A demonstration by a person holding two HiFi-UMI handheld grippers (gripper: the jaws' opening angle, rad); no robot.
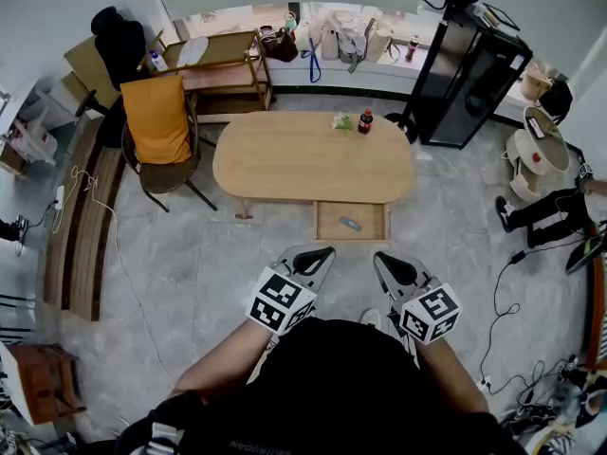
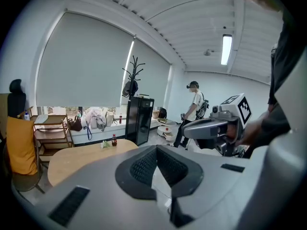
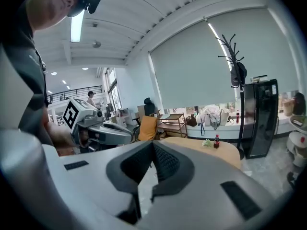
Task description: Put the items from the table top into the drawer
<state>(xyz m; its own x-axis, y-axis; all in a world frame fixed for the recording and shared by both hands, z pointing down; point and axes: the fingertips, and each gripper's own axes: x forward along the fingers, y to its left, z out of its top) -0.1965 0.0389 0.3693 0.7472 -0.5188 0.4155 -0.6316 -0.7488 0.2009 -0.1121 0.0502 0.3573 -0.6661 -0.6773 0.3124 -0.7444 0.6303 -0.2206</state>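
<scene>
Two grippers are held low in front of the person, well apart from the counter (image 1: 285, 169). The left gripper (image 1: 319, 254) has its jaws closed together with nothing between them. The right gripper (image 1: 383, 260) is the same, jaws pressed together and empty. At the far edge of the oval wooden counter stands a dark bottle (image 1: 365, 121) with a red cap, and a green item (image 1: 341, 120) just beside it. The drawer (image 1: 327, 226) under the near edge stands open, with one small grey object (image 1: 350, 223) inside.
</scene>
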